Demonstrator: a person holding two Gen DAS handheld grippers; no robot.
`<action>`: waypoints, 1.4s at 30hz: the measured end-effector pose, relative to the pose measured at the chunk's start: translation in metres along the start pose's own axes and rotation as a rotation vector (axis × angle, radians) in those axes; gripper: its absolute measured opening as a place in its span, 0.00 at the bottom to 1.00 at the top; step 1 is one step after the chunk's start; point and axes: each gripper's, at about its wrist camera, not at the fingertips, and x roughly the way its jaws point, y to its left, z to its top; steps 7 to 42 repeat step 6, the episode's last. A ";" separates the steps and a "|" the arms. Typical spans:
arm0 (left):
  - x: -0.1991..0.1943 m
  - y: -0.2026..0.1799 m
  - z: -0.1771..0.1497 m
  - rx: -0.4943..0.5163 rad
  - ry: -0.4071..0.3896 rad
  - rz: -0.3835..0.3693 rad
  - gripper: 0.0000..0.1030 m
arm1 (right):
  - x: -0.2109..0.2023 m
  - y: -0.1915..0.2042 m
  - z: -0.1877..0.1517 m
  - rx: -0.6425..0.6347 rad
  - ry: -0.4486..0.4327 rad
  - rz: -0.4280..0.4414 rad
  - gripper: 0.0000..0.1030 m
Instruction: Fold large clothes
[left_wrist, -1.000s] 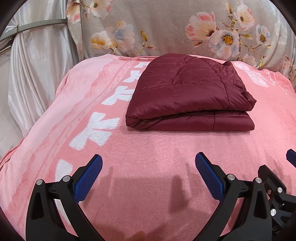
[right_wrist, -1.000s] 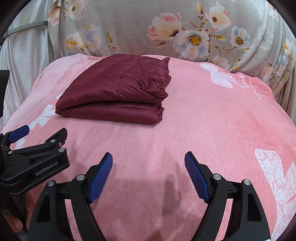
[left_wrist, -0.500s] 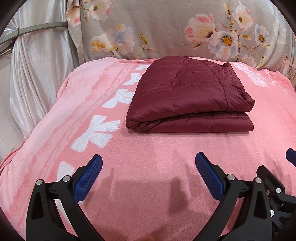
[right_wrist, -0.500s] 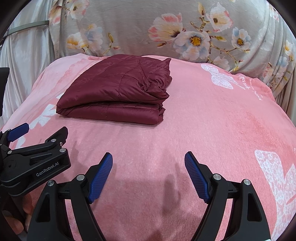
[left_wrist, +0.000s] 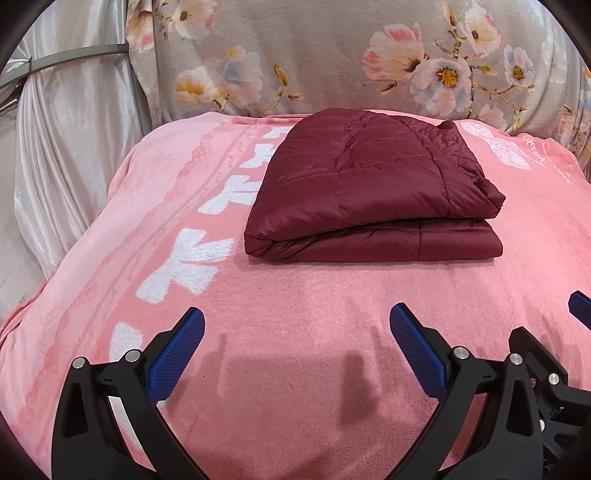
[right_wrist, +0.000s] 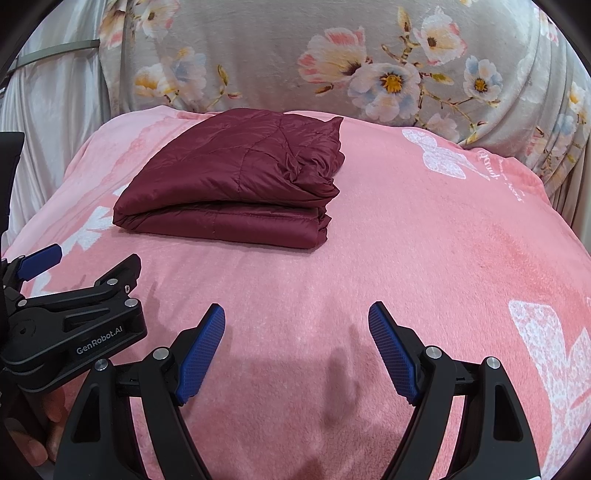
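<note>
The maroon quilted jacket (left_wrist: 373, 192) lies folded into a neat rectangular bundle on the pink blanket (left_wrist: 314, 332), toward the far end, just in front of the grey floral cover (left_wrist: 332, 55) that rises behind it. Its layers are stacked, with the folded edge facing the cameras, and in the right wrist view the bundle (right_wrist: 236, 184) sits left of centre with a bunched corner on its right end.

Down in front, the left gripper (left_wrist: 295, 339) hangs over bare pink blanket, its blue-padded fingers (left_wrist: 177, 350) spread wide apart with nothing between them. It is well clear of the jacket.

The right gripper (right_wrist: 297, 343) sits beside it, and its blue fingers (right_wrist: 201, 354) are splayed too, holding nothing but air above the blanket. From this side the left gripper shows at the left edge as a black frame with a printed label, just beside the right one.

White butterfly-like prints (right_wrist: 439, 155) mark the blanket, and a pale satin drape (left_wrist: 66, 147) hangs along the left side.
</note>
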 end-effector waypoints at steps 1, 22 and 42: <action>0.000 0.000 0.000 0.000 -0.001 -0.004 0.95 | 0.000 0.000 0.000 0.000 -0.001 0.000 0.76; -0.001 -0.001 0.000 0.006 -0.008 -0.004 0.95 | -0.001 0.003 0.001 -0.005 -0.007 -0.001 0.76; -0.001 -0.001 0.000 0.006 -0.008 -0.004 0.95 | -0.001 0.003 0.001 -0.005 -0.007 -0.001 0.76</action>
